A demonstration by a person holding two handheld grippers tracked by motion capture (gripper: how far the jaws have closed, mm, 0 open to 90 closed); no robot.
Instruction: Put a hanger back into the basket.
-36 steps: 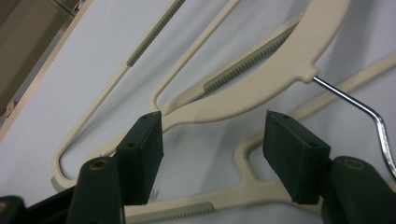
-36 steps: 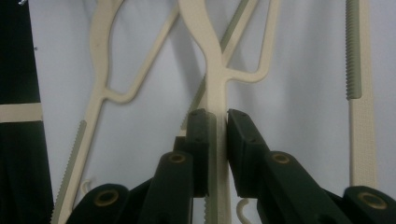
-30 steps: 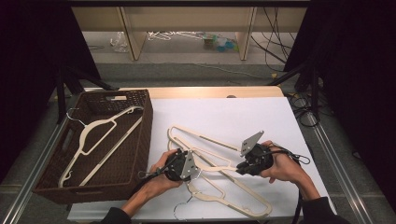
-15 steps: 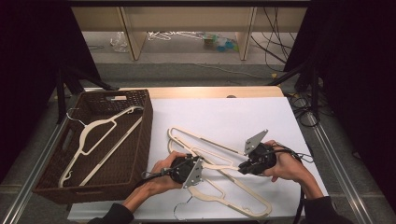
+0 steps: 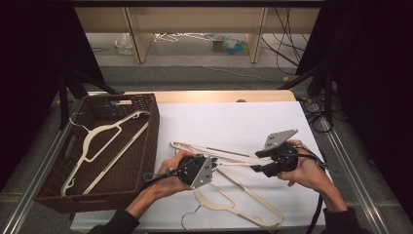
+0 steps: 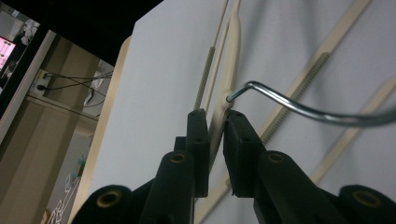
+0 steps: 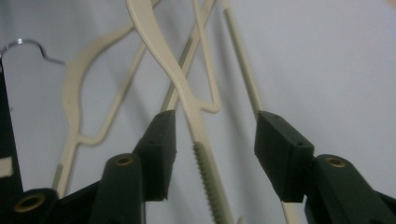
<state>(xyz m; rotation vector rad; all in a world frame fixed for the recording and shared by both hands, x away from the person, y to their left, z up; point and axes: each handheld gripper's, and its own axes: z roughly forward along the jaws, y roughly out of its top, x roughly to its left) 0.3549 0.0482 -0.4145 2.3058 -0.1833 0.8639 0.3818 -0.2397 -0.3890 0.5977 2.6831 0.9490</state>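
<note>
I see two cream plastic hangers crossed on the white sheet. The upper hanger (image 5: 214, 152) stands pinched at its neck in my left gripper (image 6: 215, 122), steel hook beside it. The lower hanger (image 5: 243, 200) lies flat beneath.

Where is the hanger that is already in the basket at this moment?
In the high view, that cream hanger lies slanted inside the brown wicker basket at the table's left side, left of the left tool, with its metal hook toward the basket's far left wall.

Even overhead light brightens the white table (image 5: 234, 122); the surroundings beyond it fall dark. Close-up gripper views are soft, with faint shadows.
</note>
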